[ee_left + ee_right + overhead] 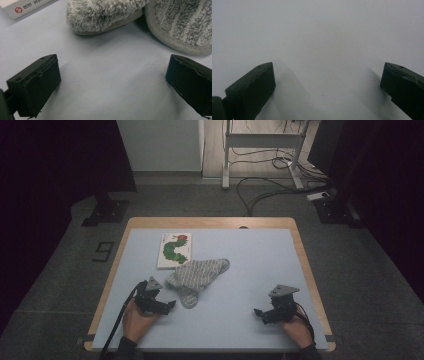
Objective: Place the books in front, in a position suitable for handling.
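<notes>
Both hands rest low on the pale blue tabletop (240,270), the left gripper (169,306) spread wide and empty just short of the fuzzy grey socks (197,274) lying beside the caterpillar book (174,250), the right gripper (259,313) equally wide, well apart.

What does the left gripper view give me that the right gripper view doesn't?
Left gripper view: the fuzzy grey socks just ahead of the open left tool, apart from its jaws, plus a corner of the picture book at upper left. Right gripper view: the open right tool with nothing between its jaws. Both: two black jaws spread wide over the bare pale-blue table mat.
</notes>
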A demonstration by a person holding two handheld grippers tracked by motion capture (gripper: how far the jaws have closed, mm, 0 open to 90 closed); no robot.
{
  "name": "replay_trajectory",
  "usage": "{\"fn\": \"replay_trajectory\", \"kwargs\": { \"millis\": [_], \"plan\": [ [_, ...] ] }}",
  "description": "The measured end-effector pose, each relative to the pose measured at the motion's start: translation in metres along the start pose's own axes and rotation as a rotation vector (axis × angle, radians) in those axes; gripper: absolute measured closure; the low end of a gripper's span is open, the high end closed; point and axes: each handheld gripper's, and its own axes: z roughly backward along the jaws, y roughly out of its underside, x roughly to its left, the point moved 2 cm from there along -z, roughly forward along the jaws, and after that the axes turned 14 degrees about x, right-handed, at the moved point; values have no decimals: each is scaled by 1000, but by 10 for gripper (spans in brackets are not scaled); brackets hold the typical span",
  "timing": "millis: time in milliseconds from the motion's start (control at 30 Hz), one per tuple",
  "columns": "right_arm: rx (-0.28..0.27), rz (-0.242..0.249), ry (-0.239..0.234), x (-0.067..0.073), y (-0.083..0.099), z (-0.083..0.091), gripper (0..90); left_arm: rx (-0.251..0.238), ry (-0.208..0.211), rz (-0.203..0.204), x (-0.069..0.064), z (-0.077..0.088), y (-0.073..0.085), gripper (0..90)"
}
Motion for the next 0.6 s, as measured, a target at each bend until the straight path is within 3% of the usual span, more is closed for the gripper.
{"fn": "replay_trajectory", "kwargs": {
  "millis": [333, 600],
  "plan": [
    [31, 7, -5, -1, -5, 2, 0, 3, -2, -2, 0, 0, 0, 0],
    [-9, 35, -12, 1, -16, 7, 0, 0, -2, 0, 0, 0, 0, 0]
  ]
}}
